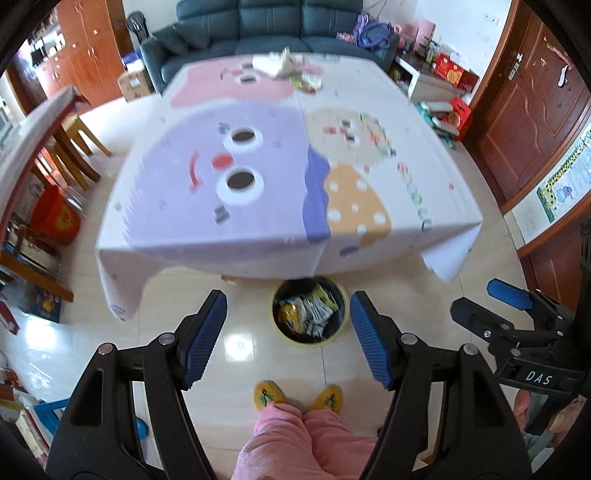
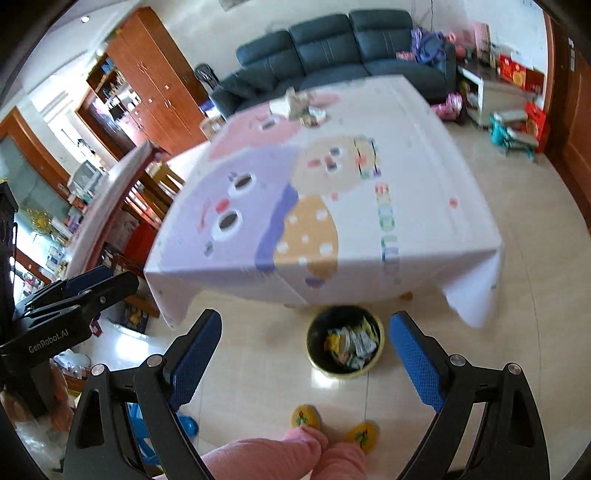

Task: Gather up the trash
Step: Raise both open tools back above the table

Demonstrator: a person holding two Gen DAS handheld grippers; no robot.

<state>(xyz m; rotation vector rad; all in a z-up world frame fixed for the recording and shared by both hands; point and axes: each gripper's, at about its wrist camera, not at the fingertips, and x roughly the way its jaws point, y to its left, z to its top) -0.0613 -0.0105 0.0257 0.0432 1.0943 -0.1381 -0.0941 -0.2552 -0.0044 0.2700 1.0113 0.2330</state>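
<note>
A round black bin with a yellow rim stands on the tiled floor at the table's near edge, holding several crumpled wrappers. More trash lies in a pile at the table's far end. My left gripper hangs high over the floor, open, nothing between its blue pads. My right gripper is open and empty too, and it shows at the right of the left wrist view. The left gripper appears at the left edge of the right wrist view.
The table wears a cartoon-print cloth. A dark sofa stands behind it. Wooden chairs and clutter line the left; boxes and a door lie right. A person's pink trousers and yellow slippers are below.
</note>
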